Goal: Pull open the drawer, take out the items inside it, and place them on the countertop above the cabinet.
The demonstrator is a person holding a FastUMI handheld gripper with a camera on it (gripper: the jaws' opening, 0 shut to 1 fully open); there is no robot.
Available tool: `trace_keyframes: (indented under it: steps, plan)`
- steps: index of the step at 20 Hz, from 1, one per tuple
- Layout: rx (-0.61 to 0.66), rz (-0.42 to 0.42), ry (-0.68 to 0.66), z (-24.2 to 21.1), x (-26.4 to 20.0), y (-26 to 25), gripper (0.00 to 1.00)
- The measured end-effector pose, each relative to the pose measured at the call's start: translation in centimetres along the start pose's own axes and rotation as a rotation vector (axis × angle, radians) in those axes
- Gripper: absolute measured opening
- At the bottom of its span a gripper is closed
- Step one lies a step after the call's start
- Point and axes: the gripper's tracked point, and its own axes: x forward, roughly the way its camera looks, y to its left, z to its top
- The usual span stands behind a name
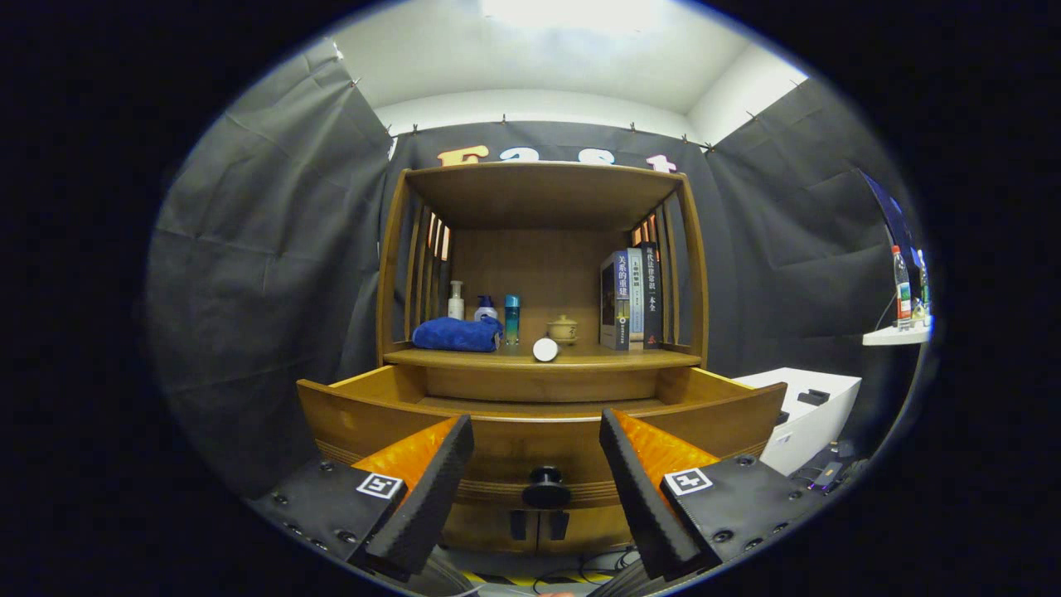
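**Drawer stands open; its inside lies up and ahead of your claw, at twelve o'clock**

Your gripper point(537, 489) is spread wide and pinches nothing. The two fingers flank the round dark knob point(545, 485) on the drawer front, and there is clear air between each finger and the knob, so you are not holding it.

The drawer point(348, 414) is already pulled out toward you. Its long axis runs from nine o'clock to three o'clock, straight across your fingers, and its front panel stands between you and whatever is inside. From this low angle you see the top rim and the two side walls running back to the cabinet point(543, 385), but not the drawer floor. What lies in there, I cannot tell.

That is the relation your next move hangs on: the contents sit above and beyond the front panel, at twelve o'clock from the claw, not level with it. I judge you would need to lift clear of the knob, pass over the rim, then tilt down into the drawer.

The countertop point(597, 358) is further up the same twelve o'clock line, just above the drawer. It already carries a folded blue towel point(456, 334) at about eleven, some bottles point(485, 311) behind it, a white cylinder point(545, 349) dead ahead, a small lidded pot point(563, 328), and books point(630, 298) at one o'clock. Free surface looks thin, mostly along the front edge near the cylinder.
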Motion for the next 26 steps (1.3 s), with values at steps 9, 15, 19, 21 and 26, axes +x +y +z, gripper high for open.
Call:
trace_keyframes:
  steps: [9, 15, 19, 21, 26]
  plan:
    - [-0.005, -0.032, 0.107, -5.0, 2.6, -1.2, 0.99]
    - [0.034, -0.071, 0.15, -6.4, 5.3, -2.0, 0.99]
    - [0.036, -0.034, 0.149, -6.5, 6.1, -1.0, 0.98]
    - [-0.012, -0.033, 0.138, -6.1, 6.1, -1.1, 0.98]
    - [0.039, -0.025, 0.181, -6.3, 7.7, -1.1, 0.98]
